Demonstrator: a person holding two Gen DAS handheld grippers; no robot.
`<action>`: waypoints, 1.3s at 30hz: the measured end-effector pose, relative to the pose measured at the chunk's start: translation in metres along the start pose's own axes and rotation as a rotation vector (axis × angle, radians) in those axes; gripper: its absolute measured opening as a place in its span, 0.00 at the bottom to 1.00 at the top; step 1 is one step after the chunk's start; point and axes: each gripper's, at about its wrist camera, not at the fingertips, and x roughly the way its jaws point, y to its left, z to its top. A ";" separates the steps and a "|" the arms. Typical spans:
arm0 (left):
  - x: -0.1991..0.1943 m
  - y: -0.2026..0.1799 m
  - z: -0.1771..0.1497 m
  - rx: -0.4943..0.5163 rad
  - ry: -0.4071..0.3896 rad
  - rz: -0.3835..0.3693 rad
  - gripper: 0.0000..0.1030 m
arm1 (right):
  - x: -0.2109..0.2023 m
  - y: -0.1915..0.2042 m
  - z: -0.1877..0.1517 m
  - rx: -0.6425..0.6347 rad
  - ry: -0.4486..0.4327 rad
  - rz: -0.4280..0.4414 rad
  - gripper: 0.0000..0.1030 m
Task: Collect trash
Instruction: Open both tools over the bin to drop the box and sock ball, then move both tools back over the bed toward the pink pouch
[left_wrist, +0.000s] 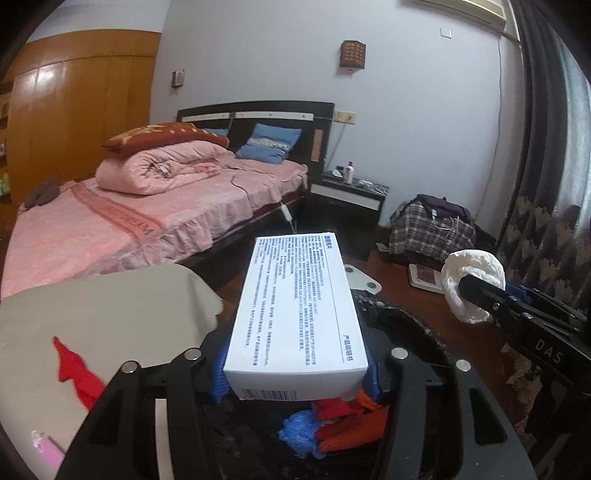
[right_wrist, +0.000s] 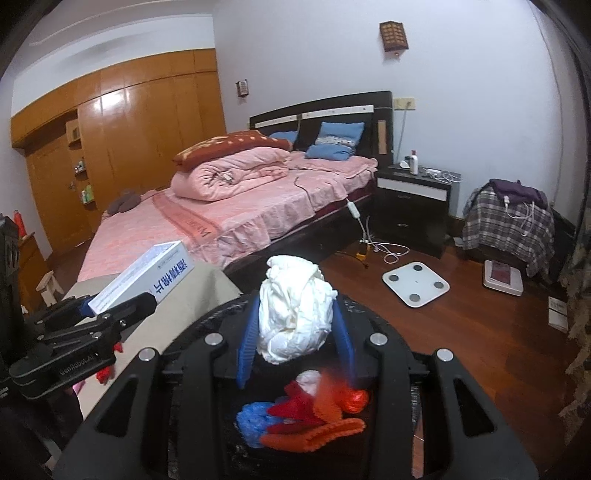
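My left gripper (left_wrist: 295, 376) is shut on a white printed box (left_wrist: 299, 314) and holds it above a black trash bin (left_wrist: 406, 325). The box also shows in the right wrist view (right_wrist: 147, 277). My right gripper (right_wrist: 295, 332) is shut on a crumpled white paper wad (right_wrist: 293, 314), also above the bin (right_wrist: 207, 317). The wad shows at the right of the left wrist view (left_wrist: 472, 284). Inside the bin lie red, orange and blue scraps (right_wrist: 306, 417), also seen under the box (left_wrist: 332, 424).
A beige table (left_wrist: 92, 325) with a red scrap (left_wrist: 77, 369) stands left of the bin. A pink bed (right_wrist: 240, 206), a nightstand (right_wrist: 413, 203), a white scale (right_wrist: 415, 282) on the wood floor and a plaid-covered pile (right_wrist: 509, 221) lie beyond.
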 end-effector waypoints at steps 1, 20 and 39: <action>0.006 -0.004 0.000 0.000 0.009 -0.019 0.53 | 0.001 -0.004 -0.001 0.000 0.002 -0.008 0.37; -0.029 0.063 -0.016 -0.073 0.008 0.104 0.85 | -0.006 0.009 -0.006 0.042 0.000 -0.005 0.94; -0.122 0.188 -0.069 -0.189 0.014 0.429 0.87 | 0.016 0.158 -0.018 -0.081 0.081 0.248 0.95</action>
